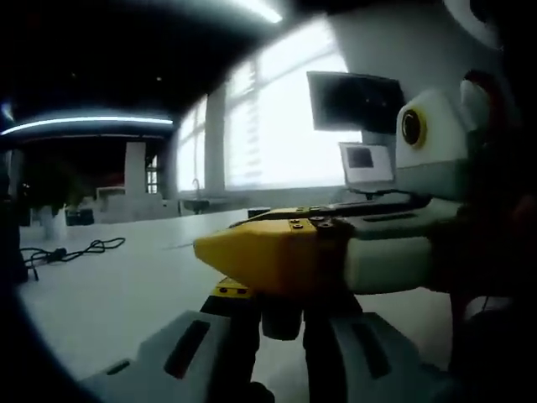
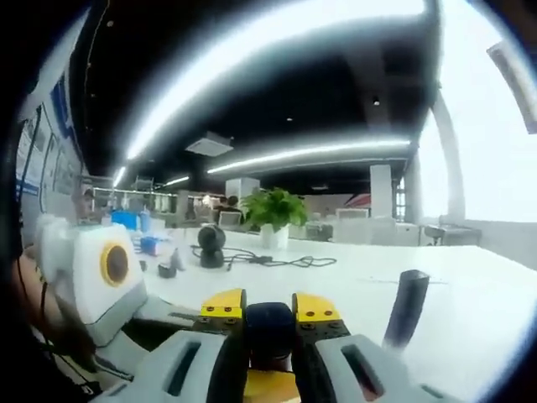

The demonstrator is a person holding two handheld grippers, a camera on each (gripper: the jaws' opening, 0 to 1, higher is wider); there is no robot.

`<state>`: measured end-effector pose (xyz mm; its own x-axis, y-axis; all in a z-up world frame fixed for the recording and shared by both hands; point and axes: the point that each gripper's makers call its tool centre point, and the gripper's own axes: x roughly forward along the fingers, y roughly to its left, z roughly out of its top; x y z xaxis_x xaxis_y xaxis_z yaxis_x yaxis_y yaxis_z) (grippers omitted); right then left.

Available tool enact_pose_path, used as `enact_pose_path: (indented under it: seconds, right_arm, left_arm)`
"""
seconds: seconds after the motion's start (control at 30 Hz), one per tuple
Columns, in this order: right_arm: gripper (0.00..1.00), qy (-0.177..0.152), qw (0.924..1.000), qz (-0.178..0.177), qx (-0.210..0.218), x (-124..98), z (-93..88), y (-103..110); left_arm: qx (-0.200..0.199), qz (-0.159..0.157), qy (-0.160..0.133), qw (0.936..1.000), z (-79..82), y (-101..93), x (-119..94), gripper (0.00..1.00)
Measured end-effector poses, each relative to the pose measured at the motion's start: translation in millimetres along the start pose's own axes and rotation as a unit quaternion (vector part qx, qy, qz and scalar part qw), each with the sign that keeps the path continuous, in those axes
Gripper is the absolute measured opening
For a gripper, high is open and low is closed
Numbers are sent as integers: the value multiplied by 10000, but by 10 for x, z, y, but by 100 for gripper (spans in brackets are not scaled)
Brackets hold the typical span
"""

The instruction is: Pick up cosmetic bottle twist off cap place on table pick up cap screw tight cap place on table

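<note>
In the left gripper view my left gripper (image 1: 281,317) rises from the bottom, its dark fingers shut on a dark cosmetic bottle (image 1: 282,323). The right gripper's yellow jaw (image 1: 260,252) comes in from the right and lies across the top of the bottle. In the right gripper view my right gripper (image 2: 270,309) has its yellow-tipped jaws shut on the dark round cap (image 2: 270,326). The left gripper's white body (image 2: 96,277) is close at the left. The bottle's body is mostly hidden by the jaws.
A white table (image 2: 470,285) stretches ahead, with a dark upright object (image 2: 407,306) at the right. Farther back are a black round device (image 2: 211,245), a cable (image 2: 268,260) and a potted plant (image 2: 273,210). Another black cable (image 1: 71,250) lies at the left, and a monitor (image 1: 352,101) stands by the windows.
</note>
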<state>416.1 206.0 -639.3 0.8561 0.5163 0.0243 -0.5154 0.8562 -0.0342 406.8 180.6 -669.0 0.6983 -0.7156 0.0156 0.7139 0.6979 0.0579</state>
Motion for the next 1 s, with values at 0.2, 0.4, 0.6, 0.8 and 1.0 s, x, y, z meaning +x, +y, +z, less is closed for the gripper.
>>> enact_pose_path:
  seconds: [0.2, 0.4, 0.6, 0.8, 1.0]
  right_arm:
    - [12, -18, 10000, 45, -75, 1, 19, 5]
    - [12, -3, 9999, 85, -106, 8, 13, -13]
    - [12, 44, 10000, 37, -29, 3, -23, -54]
    - [12, 25, 9999, -101, 107, 3, -33, -113]
    - [13, 78, 10000, -12, -19, 0, -32, -91]
  left_arm:
    - [-22, 47, -36, 10000, 8, 14, -5, 9]
    - [35, -19, -97, 9999, -2, 11, 15, 9]
    - [69, -127, -94, 9999, -37, -14, 50, 10]
    - [108, -33, -52, 9999, -51, -17, 101, 10]
    - [-43, -105, -55, 9999, -51, -22, 99, 10]
